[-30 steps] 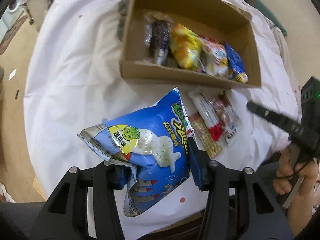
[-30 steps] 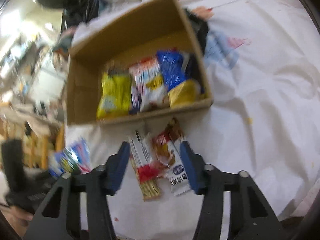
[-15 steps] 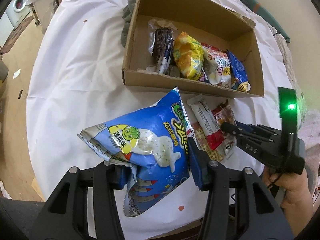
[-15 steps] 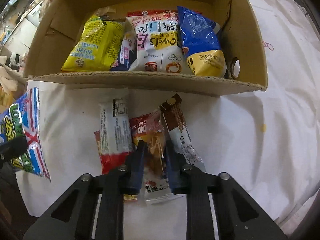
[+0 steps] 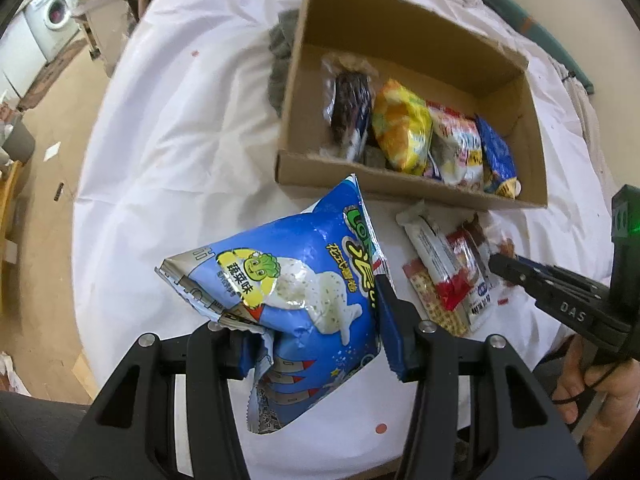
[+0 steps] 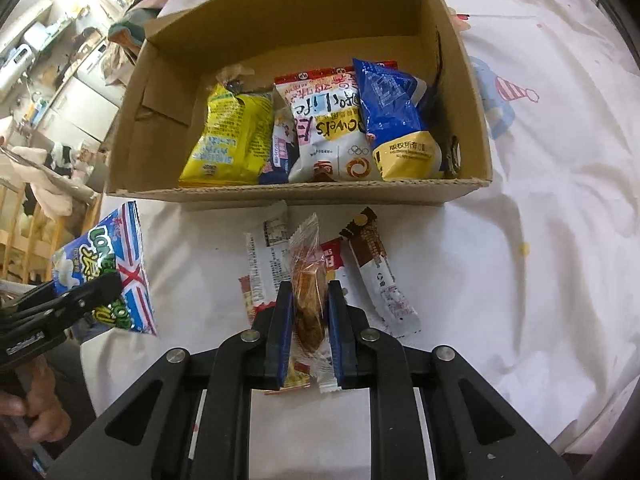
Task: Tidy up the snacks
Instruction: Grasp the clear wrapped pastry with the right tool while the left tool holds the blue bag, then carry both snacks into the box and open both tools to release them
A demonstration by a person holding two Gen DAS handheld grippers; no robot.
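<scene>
On the white tablecloth before the cardboard box, the right gripper is clamped on a clear-wrapped snack and the left gripper on a blue chip bag, so I judge the pick-up step done; next, both must be carried over the box wall and released.

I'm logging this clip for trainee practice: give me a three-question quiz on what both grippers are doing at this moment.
1. True or false: the left gripper is shut on the blue bag.
2. What does the right gripper grip: A) clear-wrapped snack, B) brown bar, C) white bar?
3. Fill in: the yellow bag lies in the ___.

Key: 1 true; 2 A; 3 box.
</scene>
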